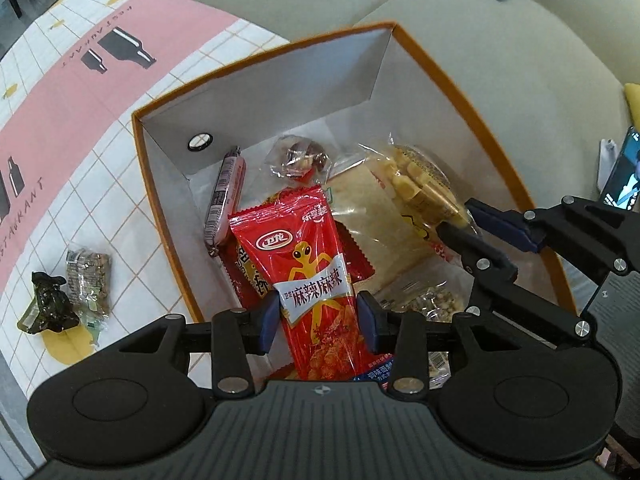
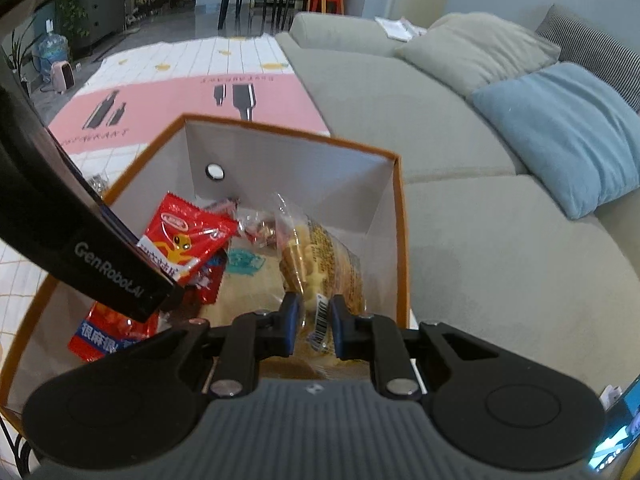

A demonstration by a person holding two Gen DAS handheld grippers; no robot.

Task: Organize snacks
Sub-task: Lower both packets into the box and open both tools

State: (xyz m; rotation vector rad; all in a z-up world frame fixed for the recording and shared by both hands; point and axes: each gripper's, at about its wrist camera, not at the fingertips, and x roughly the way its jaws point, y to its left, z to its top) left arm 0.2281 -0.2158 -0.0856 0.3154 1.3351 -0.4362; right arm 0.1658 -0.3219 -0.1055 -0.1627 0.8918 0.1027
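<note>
Over the orange-rimmed cardboard box with white inner walls (image 1: 472,92), the left gripper (image 1: 318,316) is clamped on the red foil snack packet printed with a yellow alien figure (image 1: 308,276), one blue pad (image 1: 269,322) against each long edge near the packet's middle, so that the packet stands lengthwise between the jaws with its crimped top edge pointing away from the camera and into the box. To its right, the right gripper (image 2: 311,326) reaches into the same box from the side; its jaws grip the barcode end of a clear plastic bag of pale yellow biscuits (image 2: 320,264), which leans against the box's right wall. Both tools are tilted downward toward the box floor, and the left one crosses the right wrist view as a dark diagonal bar. Lying in the box are a pink-wrapped sausage stick (image 1: 224,200) along the left wall, a small clear bag of dark candies (image 1: 298,158), and a large flat pale packet (image 1: 372,216). Outside the box, on the pink-and-white grid-patterned tablecloth (image 1: 60,120), rest a dark green wrapped snack (image 1: 48,304) and a clear packet of brown pieces (image 1: 90,280), just beside each other. A grey-green sofa (image 2: 460,208) with a blue cushion (image 2: 560,132) lies beyond.
</note>
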